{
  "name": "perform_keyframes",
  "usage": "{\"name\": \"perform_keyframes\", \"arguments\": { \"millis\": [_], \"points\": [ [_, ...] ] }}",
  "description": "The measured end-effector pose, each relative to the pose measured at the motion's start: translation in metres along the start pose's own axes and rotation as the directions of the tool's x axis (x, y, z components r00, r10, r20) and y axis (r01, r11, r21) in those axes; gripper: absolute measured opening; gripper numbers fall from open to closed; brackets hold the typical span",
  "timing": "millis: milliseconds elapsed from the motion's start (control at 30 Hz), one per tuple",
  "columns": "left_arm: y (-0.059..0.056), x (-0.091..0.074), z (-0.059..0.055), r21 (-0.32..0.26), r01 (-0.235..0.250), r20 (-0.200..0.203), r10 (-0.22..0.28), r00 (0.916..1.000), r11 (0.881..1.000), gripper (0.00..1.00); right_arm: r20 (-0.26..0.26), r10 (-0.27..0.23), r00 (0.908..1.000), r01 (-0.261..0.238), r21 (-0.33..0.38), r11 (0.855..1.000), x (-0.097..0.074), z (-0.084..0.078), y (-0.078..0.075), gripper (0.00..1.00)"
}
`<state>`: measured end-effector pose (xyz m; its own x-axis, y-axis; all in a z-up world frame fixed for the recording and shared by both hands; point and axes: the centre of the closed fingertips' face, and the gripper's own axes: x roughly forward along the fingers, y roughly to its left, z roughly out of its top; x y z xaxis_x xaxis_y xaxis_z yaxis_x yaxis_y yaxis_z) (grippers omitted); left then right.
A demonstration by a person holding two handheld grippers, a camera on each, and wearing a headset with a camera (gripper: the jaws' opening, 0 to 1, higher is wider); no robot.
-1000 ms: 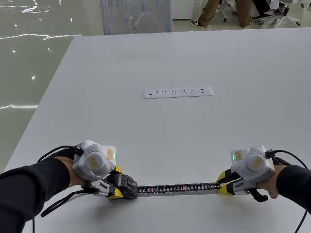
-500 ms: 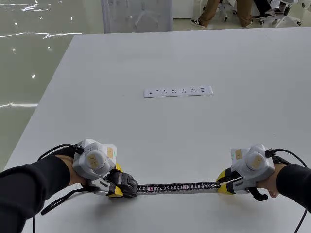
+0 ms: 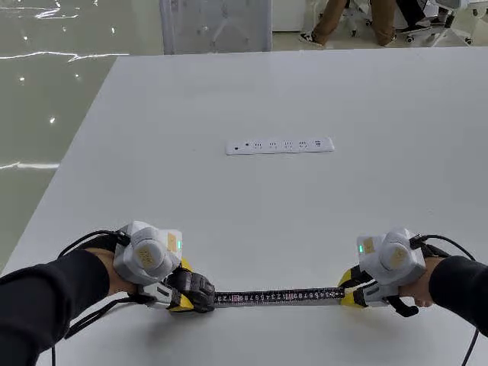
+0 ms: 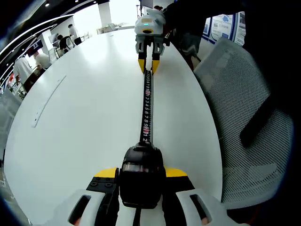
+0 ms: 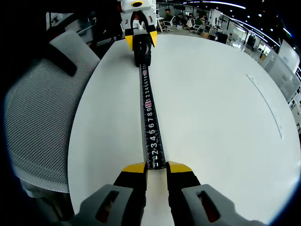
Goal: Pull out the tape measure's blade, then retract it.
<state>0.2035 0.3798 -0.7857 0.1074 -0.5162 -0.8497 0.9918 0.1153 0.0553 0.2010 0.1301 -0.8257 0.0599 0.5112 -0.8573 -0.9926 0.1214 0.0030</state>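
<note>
Tape measure (image 3: 197,290) sits at 7 o'clock in the head view, low on the white table (image 3: 267,221), its black case clamped between the yellow-tipped jaws of the left gripper (image 3: 183,285). In the left gripper view the case (image 4: 141,176) fills the gap between those jaws, which are closed against its two sides. The blade (image 3: 278,295) is drawn out flat along the tabletop toward 3 o'clock, numbers up, straight and without sag. Its far end is pinched by the right gripper (image 3: 348,289) at 5 o'clock; in the right gripper view the jaws (image 5: 156,167) are nearly together with the blade's end (image 5: 149,117) caught between the tips.

Each gripper faces the other: the right one (image 4: 148,63) shows at 12 o'clock in the left gripper view, the left one (image 5: 140,40) at 12 o'clock in the right gripper view.

The blade runs alongside the table's near edge, close to it; a mesh chair (image 4: 249,122) stands just past that edge. Toward 12 o'clock in the head view the tabletop lies open, with a white power strip (image 3: 280,145) well apart from the blade. The table's left edge slants away at 9 o'clock, near the left gripper's sleeve (image 3: 46,293).
</note>
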Motion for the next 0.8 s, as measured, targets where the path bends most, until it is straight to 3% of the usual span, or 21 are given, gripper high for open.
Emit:
{"name": "perform_keyframes", "arguments": {
  "millis": [100,333,433,500,600,700,767,800],
  "points": [
    [0.001,0.001,0.000,0.004,-0.013,0.004,0.013,0.9999,1.000,0.31,-0.010,-0.003,0.9999,0.002,-0.007,1.000,0.000,0.000,0.000,0.13],
    [0.001,-0.003,0.002,-0.053,0.003,0.024,-0.002,0.9997,0.999,0.32,-0.020,-0.014,0.9997,0.014,0.027,1.000,0.001,0.000,-0.001,0.13],
    [0.004,-0.004,-0.002,-0.132,-0.011,0.024,0.014,0.9996,0.991,0.34,-0.020,-0.037,0.9991,0.038,0.023,0.999,0.001,0.003,-0.003,0.17],
    [0.008,-0.006,-0.006,-0.145,-0.041,0.022,0.045,0.9988,0.989,0.38,-0.003,-0.044,0.9990,0.044,0.039,0.998,0.000,0.008,-0.003,0.22],
    [0.013,-0.010,-0.014,-0.228,-0.078,0.033,0.088,0.9956,0.971,0.48,0.036,-0.084,0.9958,0.081,0.082,0.993,-0.003,0.017,-0.006,0.25],
    [0.016,-0.014,-0.022,-0.308,-0.113,0.042,0.132,0.9904,0.945,0.62,0.059,-0.112,0.9920,0.105,0.104,0.989,-0.007,0.019,-0.004,0.29],
    [0.020,-0.016,-0.029,-0.327,-0.147,0.036,0.167,0.9852,0.934,0.70,0.072,-0.133,0.9885,0.123,0.129,0.984,-0.009,0.019,-0.003,0.33],
    [0.022,-0.018,-0.032,-0.350,-0.167,0.037,0.192,0.9808,0.922,0.76,0.080,-0.152,0.9851,0.138,0.156,0.978,-0.011,0.017,-0.003,0.34]
  ]
}}
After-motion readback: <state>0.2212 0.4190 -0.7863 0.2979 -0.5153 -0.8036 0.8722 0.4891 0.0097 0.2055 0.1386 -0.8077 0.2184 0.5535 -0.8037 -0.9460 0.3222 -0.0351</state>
